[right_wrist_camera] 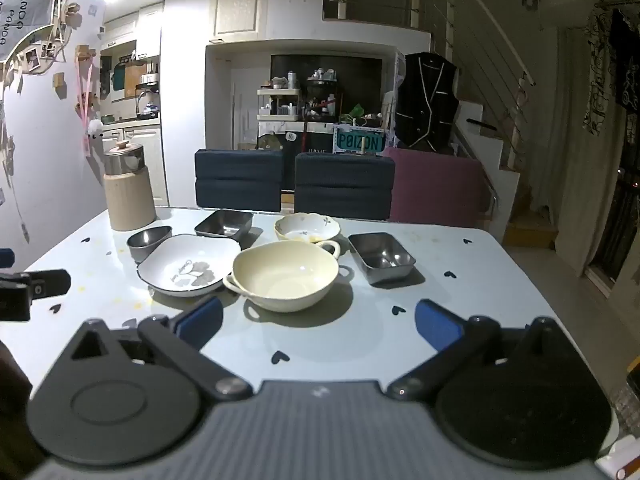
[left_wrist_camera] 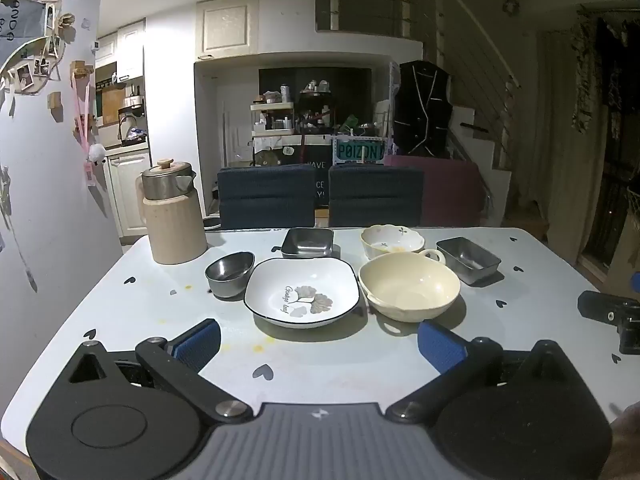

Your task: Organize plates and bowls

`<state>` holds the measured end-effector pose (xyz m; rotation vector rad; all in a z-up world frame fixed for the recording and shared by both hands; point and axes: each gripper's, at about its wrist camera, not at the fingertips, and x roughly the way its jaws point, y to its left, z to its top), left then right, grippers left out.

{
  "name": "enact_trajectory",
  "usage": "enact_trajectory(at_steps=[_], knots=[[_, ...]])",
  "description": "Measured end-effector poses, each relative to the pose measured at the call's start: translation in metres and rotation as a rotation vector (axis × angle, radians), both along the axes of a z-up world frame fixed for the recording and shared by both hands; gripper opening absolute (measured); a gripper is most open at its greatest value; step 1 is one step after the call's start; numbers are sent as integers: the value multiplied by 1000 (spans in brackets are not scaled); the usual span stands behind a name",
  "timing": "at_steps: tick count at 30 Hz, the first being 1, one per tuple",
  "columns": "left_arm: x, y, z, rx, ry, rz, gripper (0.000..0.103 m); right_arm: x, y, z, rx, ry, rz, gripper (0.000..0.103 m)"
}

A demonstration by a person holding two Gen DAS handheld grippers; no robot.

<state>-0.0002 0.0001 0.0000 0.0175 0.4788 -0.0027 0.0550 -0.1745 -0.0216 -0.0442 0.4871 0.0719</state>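
On the pale table (left_wrist_camera: 132,320) stand a white square plate with a leaf print (left_wrist_camera: 302,292), a cream bowl with handles (left_wrist_camera: 408,286), a small flowered bowl (left_wrist_camera: 392,240), a round steel bowl (left_wrist_camera: 230,272), a square steel dish (left_wrist_camera: 308,242) and a rectangular steel tin (left_wrist_camera: 468,258). My left gripper (left_wrist_camera: 320,344) is open just short of the plate, nothing between its blue pads. My right gripper (right_wrist_camera: 318,322) is open in front of the cream bowl (right_wrist_camera: 284,274), with the white plate (right_wrist_camera: 188,266) to its left and the steel tin (right_wrist_camera: 380,256) to its right.
A beige jug with a steel lid (left_wrist_camera: 172,216) stands at the table's far left. Two dark chairs (left_wrist_camera: 266,196) and a maroon one (left_wrist_camera: 452,192) line the far edge. The right gripper's body (left_wrist_camera: 612,320) shows at the right of the left wrist view.
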Motion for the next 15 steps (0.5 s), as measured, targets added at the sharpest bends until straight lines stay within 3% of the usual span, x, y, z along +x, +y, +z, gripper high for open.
enact_trajectory(at_steps=[15], knots=[[0, 0, 0, 0, 6, -1, 103, 0, 0, 0, -1, 2, -1, 103]])
